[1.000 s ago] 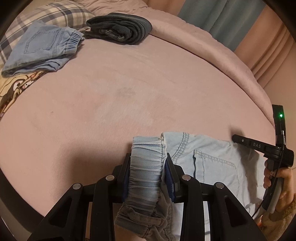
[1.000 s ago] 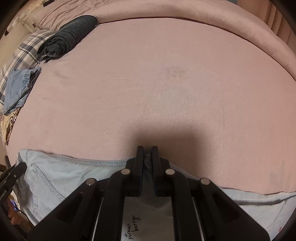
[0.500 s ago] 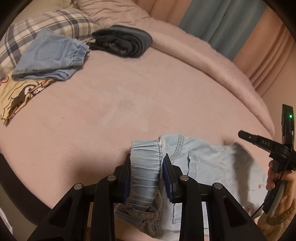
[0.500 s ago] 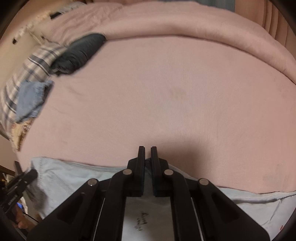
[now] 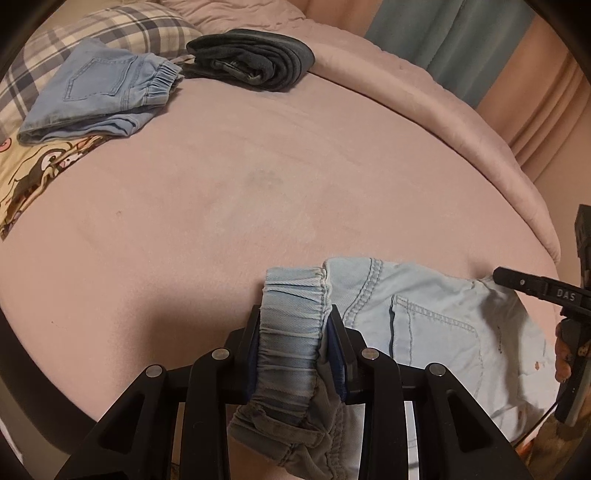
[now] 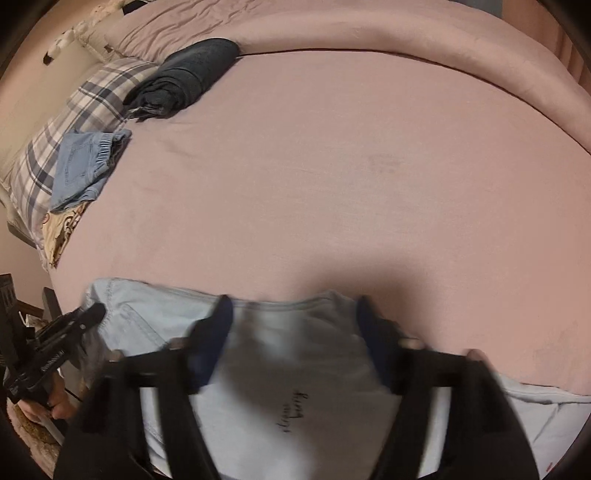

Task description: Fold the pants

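Light blue denim pants (image 5: 424,317) lie at the near edge of the pink bed (image 5: 258,177). My left gripper (image 5: 293,317) is shut on their elastic waistband (image 5: 291,295), which bunches between the fingers. In the right wrist view the pants (image 6: 295,354) spread under my right gripper (image 6: 293,306), whose fingers stand wide apart and blurred, with no cloth between them. The right gripper's body also shows at the right edge of the left wrist view (image 5: 546,291).
Folded blue jeans (image 5: 99,92) and folded dark pants (image 5: 251,59) lie at the far left by a plaid pillow (image 5: 110,29). A rolled pink blanket (image 5: 443,110) lines the far edge. Curtains (image 5: 461,48) hang behind.
My right gripper has opened wide and let go of the pants fabric it was pinching. My left gripper keeps its hold on the waistband and has lifted slightly.
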The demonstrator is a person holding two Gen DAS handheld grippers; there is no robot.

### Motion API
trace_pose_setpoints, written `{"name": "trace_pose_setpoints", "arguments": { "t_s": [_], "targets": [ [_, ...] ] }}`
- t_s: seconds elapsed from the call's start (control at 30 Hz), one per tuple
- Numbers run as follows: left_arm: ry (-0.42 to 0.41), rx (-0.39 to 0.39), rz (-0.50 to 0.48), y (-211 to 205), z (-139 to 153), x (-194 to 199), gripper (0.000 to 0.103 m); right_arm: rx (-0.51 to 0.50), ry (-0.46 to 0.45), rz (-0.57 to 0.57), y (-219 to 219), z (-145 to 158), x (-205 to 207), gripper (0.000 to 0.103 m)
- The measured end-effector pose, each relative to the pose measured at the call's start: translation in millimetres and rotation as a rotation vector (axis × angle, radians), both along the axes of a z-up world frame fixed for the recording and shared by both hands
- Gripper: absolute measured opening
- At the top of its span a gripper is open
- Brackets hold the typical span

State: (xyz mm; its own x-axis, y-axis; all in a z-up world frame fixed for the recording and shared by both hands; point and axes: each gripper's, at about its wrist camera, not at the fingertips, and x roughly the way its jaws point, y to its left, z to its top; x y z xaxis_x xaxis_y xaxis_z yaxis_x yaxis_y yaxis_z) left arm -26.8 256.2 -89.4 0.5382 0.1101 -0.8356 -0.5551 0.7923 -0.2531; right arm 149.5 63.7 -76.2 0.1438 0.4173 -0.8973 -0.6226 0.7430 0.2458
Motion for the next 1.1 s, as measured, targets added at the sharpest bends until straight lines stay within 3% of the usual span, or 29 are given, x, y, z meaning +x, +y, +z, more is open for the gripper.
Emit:
{"name": "trace_pose_setpoints", "arguments": {
  "t_s": [0.17,0.2,0.23,0.33,0.4,0.5,0.57,0.7,0.8,0.9,1.1],
  "targets": [
    [-0.005,-0.008,0.009,1,-1,-2,0.034,-0.055,0.069,0.093,1,-28,1,0.07],
    [-0.005,-0.002,0.008,0,-1,-2,0.034,-0.06,0.046,0.102,3,-33,-3,0.062],
    [-0.003,0.01,0.008,-1,-1,-1,0.034,-0.053,0.023,0.107,4,-34,-7,0.044],
    [-0.002,0.027,0.021,-6,4,-3,0.034,-0.05,-0.008,0.088,5,-28,-13,0.016],
    [-0.016,0.01,0.033,-6,13,-8,0.033,-0.02,-0.021,0.054,-1,-16,-14,0.011],
    [-0.072,0.009,0.029,-5,30,-14,0.033,0.039,-0.07,0.022,-12,5,-15,0.009],
    [-0.064,0.043,0.027,-7,31,-12,0.033,0.05,-0.097,0.025,-9,9,-16,0.009],
    [0.05,0.058,0.009,-8,1,1,0.034,-0.007,-0.074,0.014,4,-15,-13,0.009],
    [0.052,0.072,0.002,-8,1,1,0.035,-0.063,-0.09,0.014,14,-35,-14,0.011],
    [0.067,0.093,-0.002,-9,2,2,0.036,-0.09,-0.118,0.013,17,-33,-16,0.012],
    [0.081,0.148,0.011,-16,4,-8,0.042,-0.058,-0.114,-0.014,18,-37,-15,0.014]
  ]
}}
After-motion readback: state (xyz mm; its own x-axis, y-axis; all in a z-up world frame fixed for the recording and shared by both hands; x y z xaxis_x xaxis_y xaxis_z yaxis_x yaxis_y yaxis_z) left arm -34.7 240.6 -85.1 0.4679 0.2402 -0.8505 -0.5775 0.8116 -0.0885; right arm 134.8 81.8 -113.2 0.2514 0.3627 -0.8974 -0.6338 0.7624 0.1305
